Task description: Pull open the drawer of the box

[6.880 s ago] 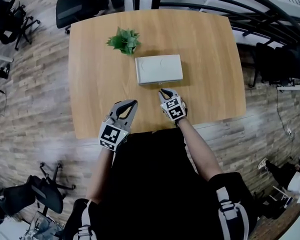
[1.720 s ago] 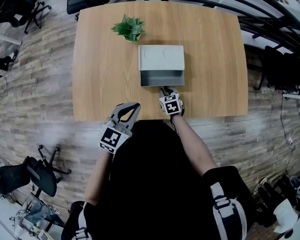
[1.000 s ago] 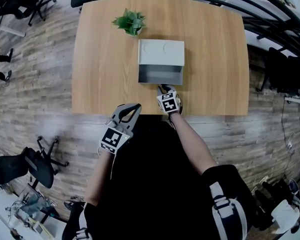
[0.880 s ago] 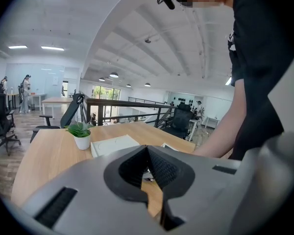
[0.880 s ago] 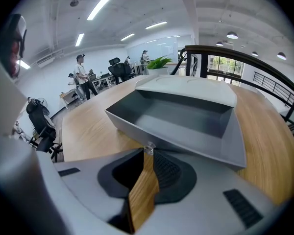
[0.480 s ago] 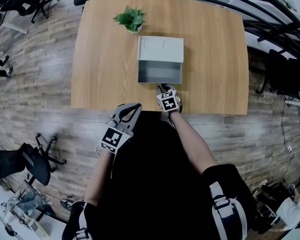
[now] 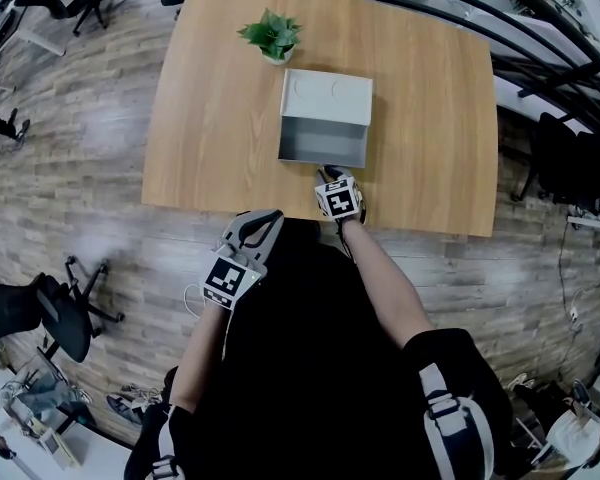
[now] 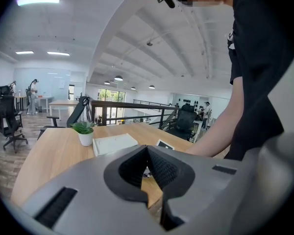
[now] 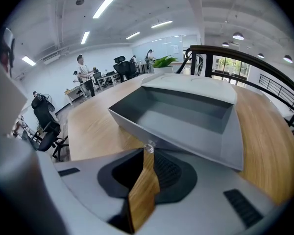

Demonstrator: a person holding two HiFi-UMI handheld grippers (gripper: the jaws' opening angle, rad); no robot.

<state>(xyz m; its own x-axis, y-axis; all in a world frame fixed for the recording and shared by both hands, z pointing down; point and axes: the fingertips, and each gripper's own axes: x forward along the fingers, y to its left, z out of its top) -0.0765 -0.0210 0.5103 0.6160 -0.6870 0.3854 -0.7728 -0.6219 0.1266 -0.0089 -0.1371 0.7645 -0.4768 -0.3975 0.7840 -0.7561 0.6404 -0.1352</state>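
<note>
A flat grey box (image 7: 328,96) lies on the wooden table (image 7: 210,118), and its drawer (image 7: 323,140) stands pulled out toward me, empty inside. My right gripper (image 7: 330,174) is at the drawer's front. In the right gripper view the jaws (image 9: 148,151) are closed to a narrow gap on the small clear knob (image 9: 148,145) on the drawer front (image 9: 186,114). My left gripper (image 7: 263,218) hangs off the table's near edge, jaws together and holding nothing. The left gripper view shows the tips (image 8: 147,148) touching and the box (image 8: 113,143) far ahead.
A small potted plant (image 7: 272,34) stands just behind the box's left corner. The table's near edge runs right below my right gripper. Office chairs (image 7: 25,313) stand on the wood floor to the left, and a railing (image 7: 540,58) runs at the right.
Since the earliest frame the drawer has come out of the box toward me. Over the last second the drawer and both grippers have kept their places; only the head view has shifted slightly.
</note>
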